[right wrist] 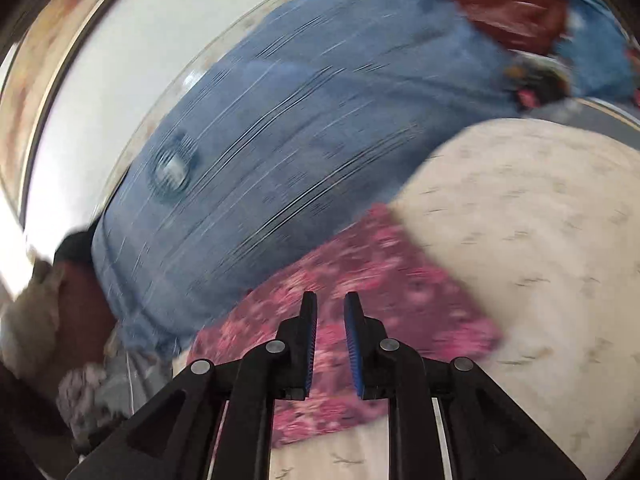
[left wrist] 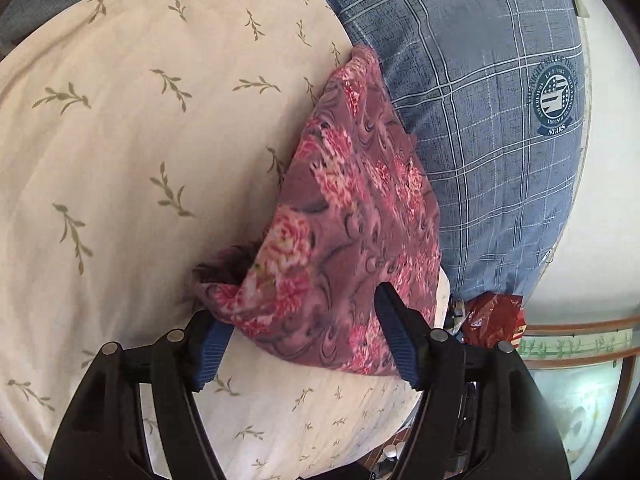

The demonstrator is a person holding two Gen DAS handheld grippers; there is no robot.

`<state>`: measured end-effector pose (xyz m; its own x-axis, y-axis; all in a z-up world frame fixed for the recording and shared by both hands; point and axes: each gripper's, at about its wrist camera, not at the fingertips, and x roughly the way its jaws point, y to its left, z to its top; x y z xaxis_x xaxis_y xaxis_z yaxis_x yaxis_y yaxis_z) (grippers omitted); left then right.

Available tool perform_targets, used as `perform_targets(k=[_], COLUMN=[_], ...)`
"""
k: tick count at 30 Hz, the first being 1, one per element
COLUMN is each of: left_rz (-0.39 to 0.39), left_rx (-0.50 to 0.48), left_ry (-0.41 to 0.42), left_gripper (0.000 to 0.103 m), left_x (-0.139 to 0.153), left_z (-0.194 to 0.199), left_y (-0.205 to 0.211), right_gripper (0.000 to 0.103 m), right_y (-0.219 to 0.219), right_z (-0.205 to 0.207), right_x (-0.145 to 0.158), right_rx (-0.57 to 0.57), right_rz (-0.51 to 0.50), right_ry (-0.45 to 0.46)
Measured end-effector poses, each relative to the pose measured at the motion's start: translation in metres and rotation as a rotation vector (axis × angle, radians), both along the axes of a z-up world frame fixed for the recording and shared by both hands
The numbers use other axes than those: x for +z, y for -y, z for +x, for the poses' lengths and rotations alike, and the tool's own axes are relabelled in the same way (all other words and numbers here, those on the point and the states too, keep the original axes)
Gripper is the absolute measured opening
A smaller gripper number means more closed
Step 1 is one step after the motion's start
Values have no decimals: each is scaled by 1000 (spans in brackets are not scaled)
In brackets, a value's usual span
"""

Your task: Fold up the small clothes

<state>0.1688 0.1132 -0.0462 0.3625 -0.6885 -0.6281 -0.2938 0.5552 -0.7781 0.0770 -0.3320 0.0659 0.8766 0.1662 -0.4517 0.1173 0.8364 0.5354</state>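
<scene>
Blue-padded fingers of the left gripper (left wrist: pixel 306 338) stand apart, straddling the near end of the floral garment (left wrist: pixel 352 216) without pinching it. That garment lies on the cream leaf-print bedding (left wrist: pixel 120 140), its long axis running away from this gripper toward the blue plaid pillow (left wrist: pixel 480 120) it rests against. From the right wrist view, blurred, the right gripper (right wrist: pixel 330 344) has its jaws slightly apart with nothing between them, above the same cloth. The left looks nearer, better placed for the next fold.
</scene>
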Motion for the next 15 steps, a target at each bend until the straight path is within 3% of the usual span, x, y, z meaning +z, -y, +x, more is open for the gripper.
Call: perform_targets(k=[2, 6, 7, 9, 13, 15], left_rz=[13, 93, 77, 30, -6, -16], left_rx=[-1, -28, -26, -8, 14, 24], left_ry=[8, 10, 9, 2, -2, 7], left_gripper=[61, 16, 14, 13, 14, 15], left_x=[-1, -7, -11, -17, -21, -20], left_z=[-1, -1, -2, -5, -7, -9], left_y=[0, -5, -8, -14, -16, -16], right_gripper=[25, 32, 36, 36, 70, 78], right_y=[-19, -45, -49, -50, -55, -62], right_z=[22, 62, 71, 61, 57, 56], right_x=[-3, -39, -59, -63, -58, -56], right_rx=[109, 217, 232, 224, 313, 320], right_rz=[-42, -114, -124, -148, -138, -145], right_ry=[-34, -206, -302, -226, -218, -215])
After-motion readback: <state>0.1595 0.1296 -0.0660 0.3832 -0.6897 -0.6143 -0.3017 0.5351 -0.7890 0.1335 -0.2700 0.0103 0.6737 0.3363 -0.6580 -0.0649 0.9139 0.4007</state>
